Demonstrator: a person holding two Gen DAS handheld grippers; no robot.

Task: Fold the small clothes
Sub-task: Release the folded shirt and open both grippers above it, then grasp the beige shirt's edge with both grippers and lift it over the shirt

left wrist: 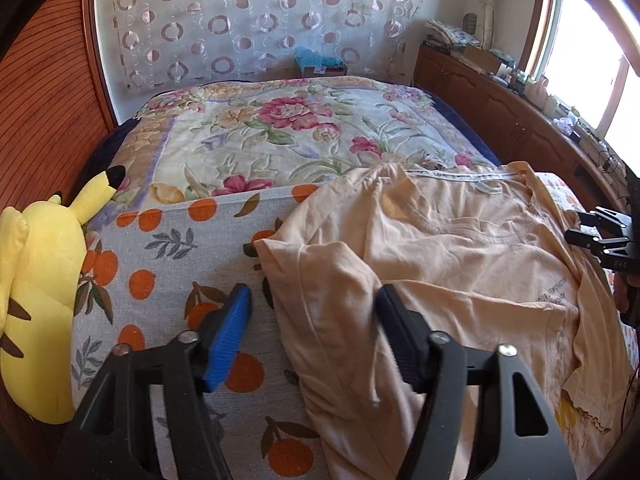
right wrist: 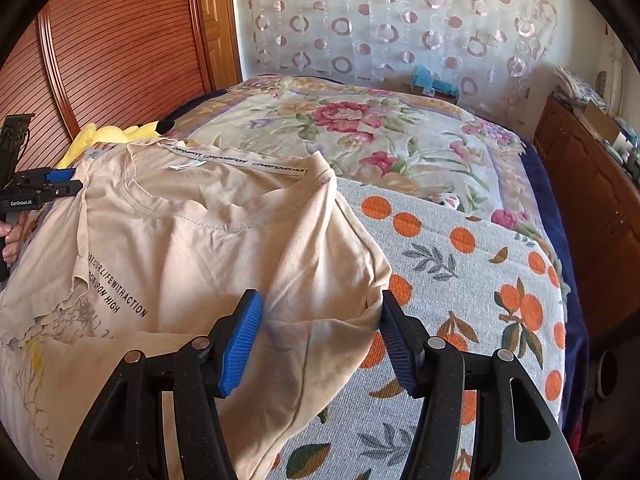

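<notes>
A peach T-shirt [left wrist: 460, 252] lies crumpled on the orange-print cloth [left wrist: 160, 256] on the bed, collar toward the far side. My left gripper [left wrist: 314, 300] is open, its jaws on either side of the shirt's left sleeve [left wrist: 328, 280] without closing on it. In the right wrist view the same shirt [right wrist: 208, 248] shows black printed text, and my right gripper [right wrist: 320, 312] is open over the shirt's right sleeve [right wrist: 332, 328]. Each gripper also appears at the other view's edge: the right one [left wrist: 600, 240], the left one [right wrist: 44, 188].
A yellow plush toy [left wrist: 36, 292] lies at the left of the bed. A floral blanket [left wrist: 288, 132] covers the far half. A wooden cabinet [left wrist: 500, 100] with clutter runs along the right under a window. A slatted wooden door [right wrist: 120, 40] stands at the left.
</notes>
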